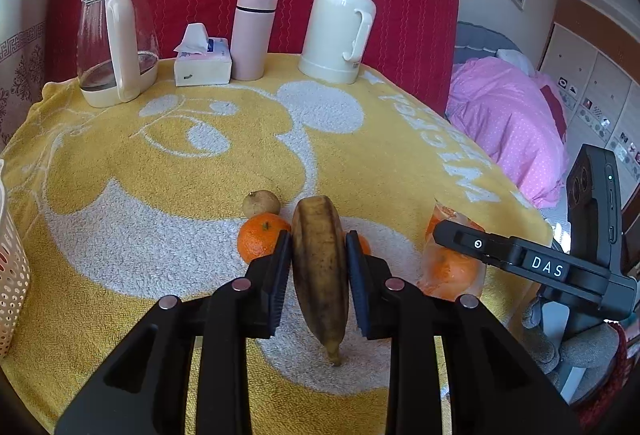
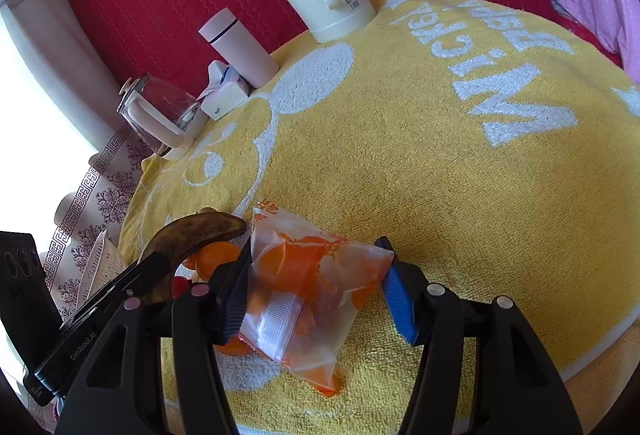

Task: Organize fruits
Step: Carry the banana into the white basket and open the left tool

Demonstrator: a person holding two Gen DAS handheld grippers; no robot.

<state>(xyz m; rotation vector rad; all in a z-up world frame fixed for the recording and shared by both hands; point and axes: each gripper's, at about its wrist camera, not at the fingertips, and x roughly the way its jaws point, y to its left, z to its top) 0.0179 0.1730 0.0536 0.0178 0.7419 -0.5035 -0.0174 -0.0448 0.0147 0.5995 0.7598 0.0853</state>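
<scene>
From your left wrist camera, your left claw [image 1: 319, 267] is clamped on the brown-spotted banana [image 1: 320, 271], both pads pressed against its sides, the stem tip pointing back toward you over the yellow towel [image 1: 120, 163]. Just past the left pad sits an orange [image 1: 258, 239], with a small brownish fruit [image 1: 261, 203] touching it beyond; another bit of orange peeks out behind the right pad. Off to the right, your other claw reaches over a clear bag of oranges [image 1: 450, 267]. A white perforated basket [image 1: 12, 275] stands at the far left edge. Well ahead, along the red backdrop, stand a glass kettle [image 1: 116, 43], a tissue pack [image 1: 203, 61], a pink tumbler [image 1: 254, 35] and a cream flask [image 1: 340, 27]. From your right wrist camera, your right claw [image 2: 316, 287] is spread wide around the bag of oranges [image 2: 312, 283]: the left pad touches the bag's side, and the blue right pad sits just at its corner, so whether it grips I cannot tell. To the left, the banana [image 2: 192, 235] hangs in the other claw, close beside the bag.
</scene>
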